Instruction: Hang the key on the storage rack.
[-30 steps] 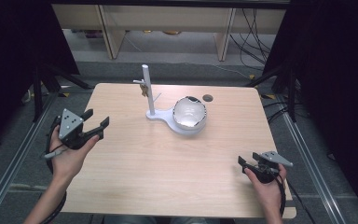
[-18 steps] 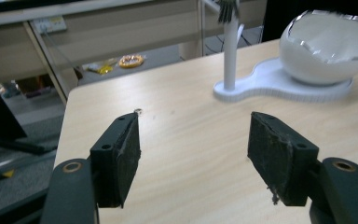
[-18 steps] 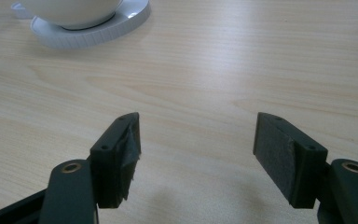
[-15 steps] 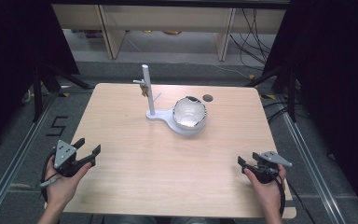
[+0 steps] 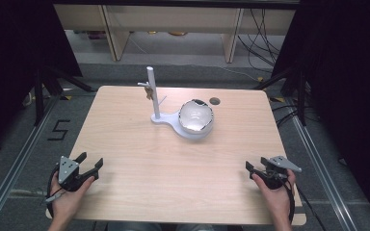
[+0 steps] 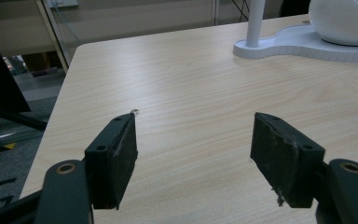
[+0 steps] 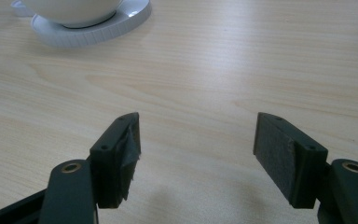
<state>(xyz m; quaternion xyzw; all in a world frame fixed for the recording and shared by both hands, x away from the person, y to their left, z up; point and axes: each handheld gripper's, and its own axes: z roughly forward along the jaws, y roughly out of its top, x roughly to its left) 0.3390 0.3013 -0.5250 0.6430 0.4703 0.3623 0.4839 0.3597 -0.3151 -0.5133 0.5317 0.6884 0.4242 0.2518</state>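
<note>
My left gripper (image 5: pixel 89 166) rests low over the table's near left corner, held by a hand. Its jaws have just been opening and stand wide in the left gripper view (image 6: pixel 193 121), with only bare wood between them. At the near right, my right gripper (image 5: pixel 255 164) is open too, and nothing lies between its jaws in the right gripper view (image 7: pixel 196 121). A white stand (image 5: pixel 152 94) with an upright post sits mid-table toward the back. A small brown item (image 5: pixel 148 91) hangs from its peg. A white bowl (image 5: pixel 196 116) rests on the stand's base.
The light wooden table (image 5: pixel 139 163) has a dark round hole (image 5: pixel 215 101) behind the bowl. Shelving (image 5: pixel 173 24) and cables (image 5: pixel 260 29) lie beyond the far edge. Dark frame legs (image 5: pixel 41 91) stand at both sides, and a floor mark (image 5: pixel 59 129) lies at the left.
My left gripper has come down and toward the table's near left corner, from higher up at the left edge. The right gripper has stayed where it was.
</note>
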